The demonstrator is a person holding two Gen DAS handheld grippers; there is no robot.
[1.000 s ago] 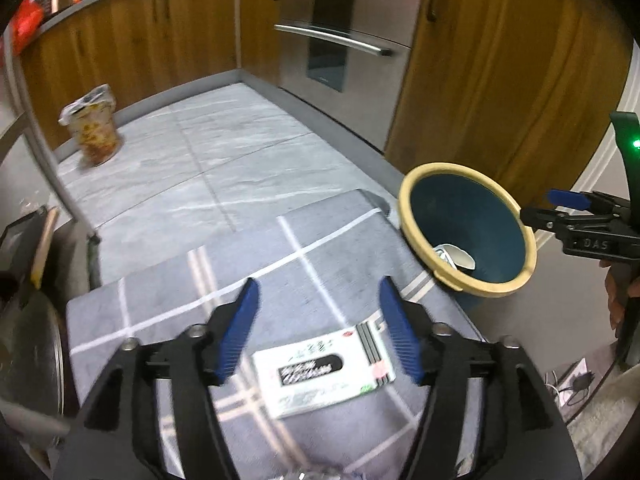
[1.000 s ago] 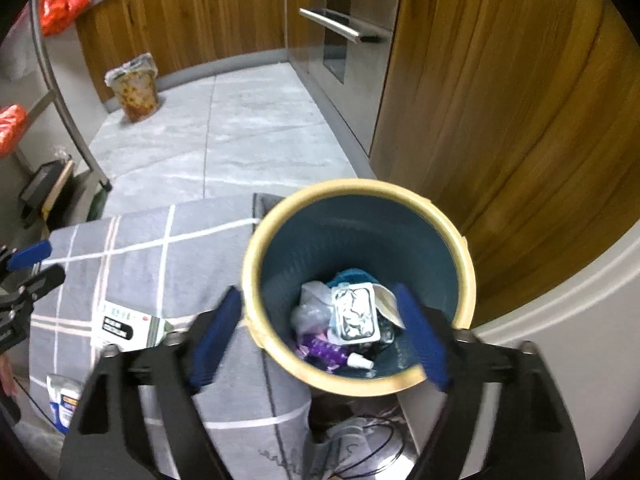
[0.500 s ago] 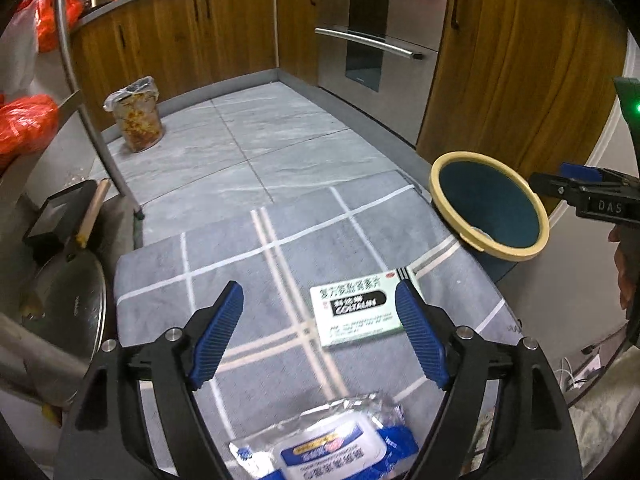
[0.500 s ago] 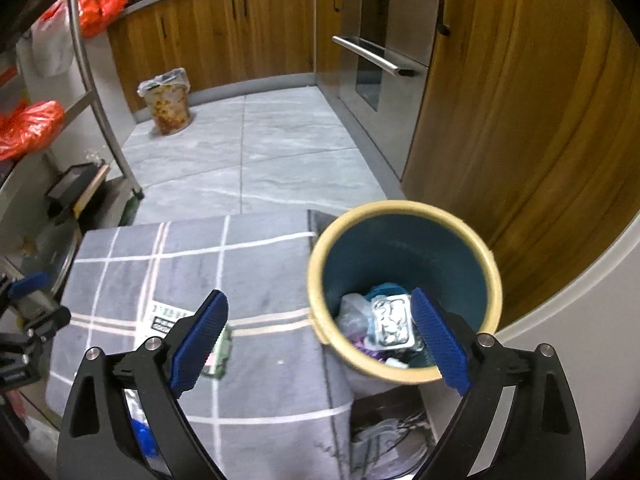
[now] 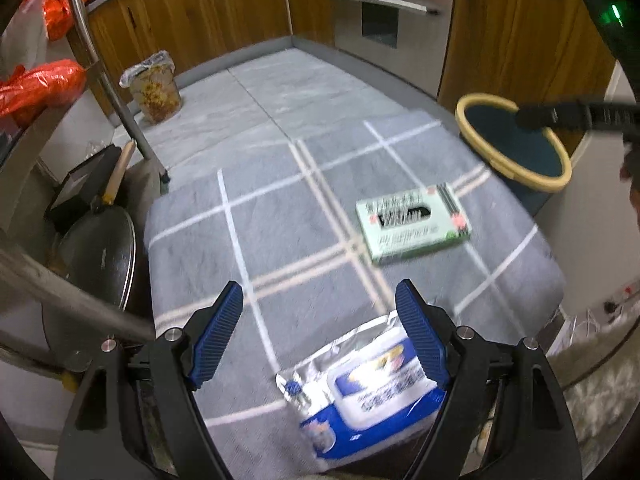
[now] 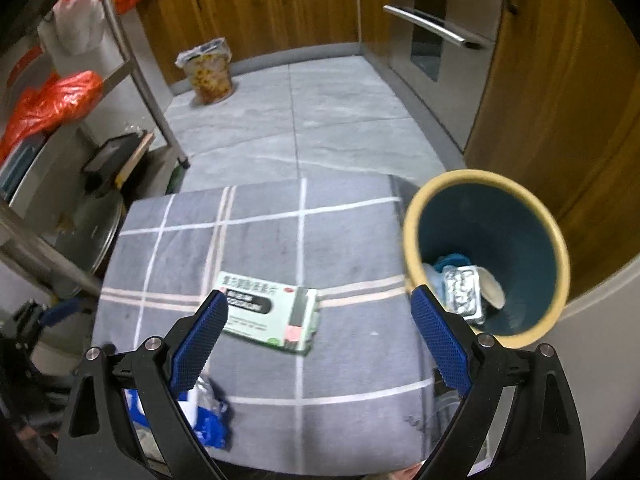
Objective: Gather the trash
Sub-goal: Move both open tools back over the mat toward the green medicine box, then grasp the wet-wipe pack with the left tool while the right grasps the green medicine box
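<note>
While both hand-held grippers gape, box [image 6: 269,311] lies apparently untouched.

Matt grey cloth with pale woven lines covers the tabletop [image 5: 280,216]. The medicine box [image 6: 269,309] is printed cardboard; the wipes pack [image 5: 366,388] glossy plastic film. Cabinets [image 6: 560,100] show satin wood, the oven front [image 5: 384,20] brushed metal.
</note>
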